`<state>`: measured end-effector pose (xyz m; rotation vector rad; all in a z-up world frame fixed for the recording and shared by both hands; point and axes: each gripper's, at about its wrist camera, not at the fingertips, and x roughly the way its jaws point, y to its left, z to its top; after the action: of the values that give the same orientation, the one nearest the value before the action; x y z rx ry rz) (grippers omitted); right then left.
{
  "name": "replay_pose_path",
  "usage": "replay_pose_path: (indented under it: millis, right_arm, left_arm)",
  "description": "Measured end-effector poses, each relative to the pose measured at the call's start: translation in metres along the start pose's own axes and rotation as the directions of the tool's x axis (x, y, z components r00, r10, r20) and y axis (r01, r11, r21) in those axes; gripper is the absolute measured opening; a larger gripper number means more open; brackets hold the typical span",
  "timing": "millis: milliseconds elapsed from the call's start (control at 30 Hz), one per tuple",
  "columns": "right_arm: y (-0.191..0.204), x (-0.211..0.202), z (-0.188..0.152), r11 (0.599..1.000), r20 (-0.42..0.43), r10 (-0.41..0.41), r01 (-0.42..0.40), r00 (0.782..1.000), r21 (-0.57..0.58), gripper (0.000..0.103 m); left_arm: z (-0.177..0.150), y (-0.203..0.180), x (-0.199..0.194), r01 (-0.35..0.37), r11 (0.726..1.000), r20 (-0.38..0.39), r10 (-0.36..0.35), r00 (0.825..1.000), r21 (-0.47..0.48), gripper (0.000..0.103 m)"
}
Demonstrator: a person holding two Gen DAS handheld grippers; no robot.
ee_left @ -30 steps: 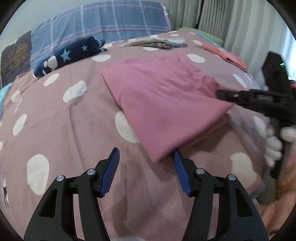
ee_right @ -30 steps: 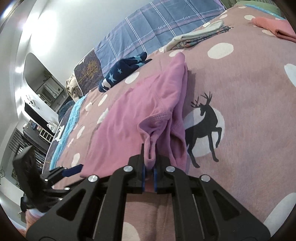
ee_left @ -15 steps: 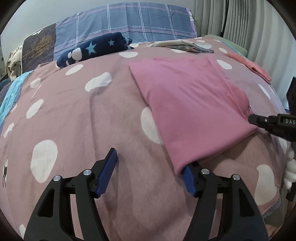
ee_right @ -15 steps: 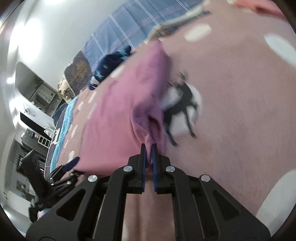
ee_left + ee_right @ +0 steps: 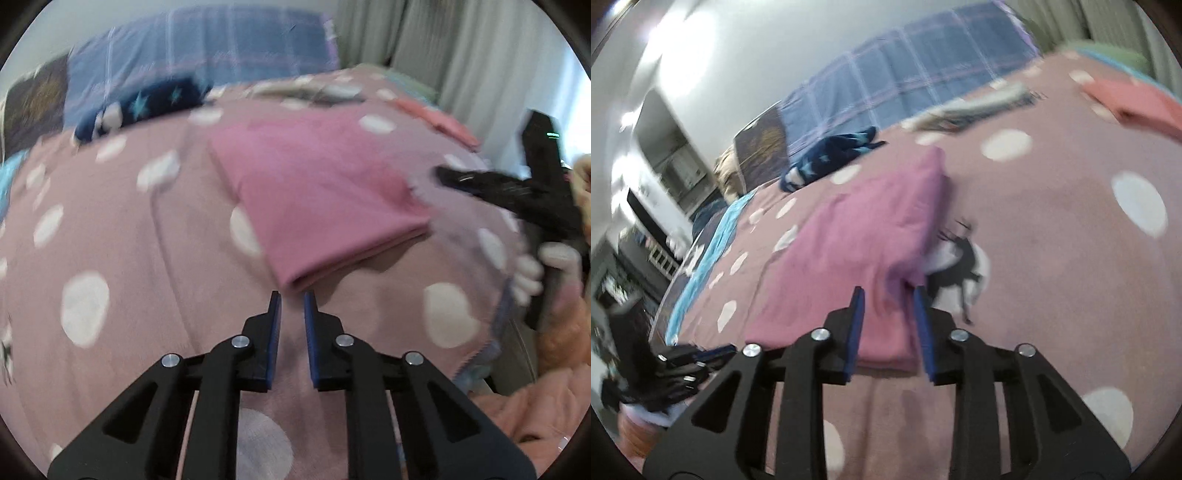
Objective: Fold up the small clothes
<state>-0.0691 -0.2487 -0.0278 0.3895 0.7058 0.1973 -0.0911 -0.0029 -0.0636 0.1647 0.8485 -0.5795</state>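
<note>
**Left wrist view: folded pink garment on the bed, both hand-held grippers off it**

A pink garment [image 5: 317, 195] is seen folded into a flat, roughly rectangular stack on a mauve bedspread [image 5: 110, 240] printed with white spots. Layered edges are visible along its near side, and its surface is smooth, though both views are blurred. In the left wrist view its long axis runs from the near corner, just ahead of the fingertips, away toward the far side of the bed, slanting up and left. In the right wrist view the garment [image 5: 857, 251] is stretched away from the camera toward the blue checked pillow [image 5: 905, 81], with one corner lying beside a black deer print [image 5: 964, 266].

The left hand-held gripper [image 5: 292, 306] has just been closing; its blue pads are left with a narrow gap, nothing is held between them, and the near corner of the garment lies just beyond the tips. The right hand-held gripper [image 5: 888, 306] has just been opening; its pads stand apart on either side of the garment's near edge, and the cloth is not pinched. In the left wrist view the right hand-held gripper [image 5: 443, 176] is seen just beside the garment's right edge, carried by a white-gloved hand [image 5: 535, 269]. A navy star-patterned garment [image 5: 147, 103] lies further up the bed.
</note>
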Motion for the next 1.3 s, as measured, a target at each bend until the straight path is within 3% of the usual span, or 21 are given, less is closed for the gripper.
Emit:
replay_pose_path:
  millis: [133,200,300,333,400,500,633,700,767,800,867,967,1033,1167,1300]
  right_arm:
    - [0.011,0.017,0.002,0.998,-0.007,0.049,-0.049,0.999,-0.036,0.029]
    - [0.005,0.028,0.001,0.999,-0.033,0.047,-0.047,0.998,-0.005,0.029]
    - [-0.014,0.049,-0.011,0.996,-0.130,-0.087,0.091,0.988,0.022,0.023]
    - [-0.024,0.050,-0.018,0.996,-0.126,-0.081,0.085,0.989,0.029,0.020]
    - [-0.025,0.045,-0.021,0.997,-0.118,-0.068,0.071,0.991,0.018,0.020]
    - [-0.020,0.041,-0.018,0.995,-0.131,-0.102,0.100,0.986,-0.024,0.023]
    - [-0.013,0.031,0.001,0.999,-0.093,-0.035,0.033,0.995,-0.022,0.024]
    - [-0.006,0.031,0.013,0.998,-0.063,-0.028,0.025,0.998,-0.055,0.024]
    - [0.004,0.033,0.025,0.996,-0.042,-0.014,0.011,0.999,-0.084,0.024]
    - [0.007,0.036,0.029,0.995,-0.038,-0.003,-0.001,0.999,-0.098,0.024]
    - [0.009,0.050,0.031,0.993,-0.060,-0.017,0.010,0.998,-0.119,0.025]
    - [-0.004,0.085,0.020,0.982,-0.189,-0.146,0.118,0.971,-0.149,0.025]
    - [-0.005,0.082,0.020,0.983,-0.182,-0.130,0.103,0.975,-0.150,0.024]
    - [0.008,0.064,0.045,0.983,-0.124,-0.095,0.074,0.988,-0.168,0.029]
    - [0.025,0.075,0.081,0.973,-0.108,-0.068,0.042,0.992,-0.226,0.030]
  left_arm:
    - [0.020,-0.006,-0.007,0.060,0.998,0.100,-0.062,0.993,0.019,0.014]
    - [0.027,-0.008,0.021,0.078,0.997,0.067,-0.079,0.995,0.017,0.014]
    - [0.021,-0.002,0.074,0.055,0.998,-0.058,-0.056,0.997,-0.012,0.015]
    - [0.016,0.001,0.083,0.073,0.997,-0.054,-0.074,0.996,-0.031,0.015]
    - [0.011,0.004,0.080,0.089,0.995,-0.020,-0.090,0.996,-0.036,0.015]
    - [0.013,0.004,0.073,0.095,0.995,-0.034,-0.097,0.995,-0.037,0.015]
    - [0.027,0.000,0.055,0.099,0.995,0.001,-0.099,0.995,-0.006,0.017]
    - [0.036,0.000,0.052,0.105,0.994,0.025,-0.105,0.994,0.003,0.022]
    - [0.045,0.002,0.059,0.072,0.997,0.029,-0.072,0.997,0.001,0.033]
    - [0.048,0.005,0.066,0.054,0.999,0.019,-0.054,0.998,-0.004,0.034]
    - [0.046,0.012,0.083,0.040,0.999,-0.029,-0.041,0.999,-0.033,0.035]
    - [0.037,0.017,0.085,0.055,0.997,-0.021,-0.056,0.998,-0.054,0.035]
    - [0.037,0.020,0.077,0.074,0.996,-0.017,-0.076,0.997,-0.055,0.035]
    - [0.050,0.034,0.064,0.085,0.994,0.028,-0.083,0.996,-0.071,0.037]
    - [0.082,0.059,0.075,0.068,0.994,0.060,-0.063,0.996,-0.089,0.038]
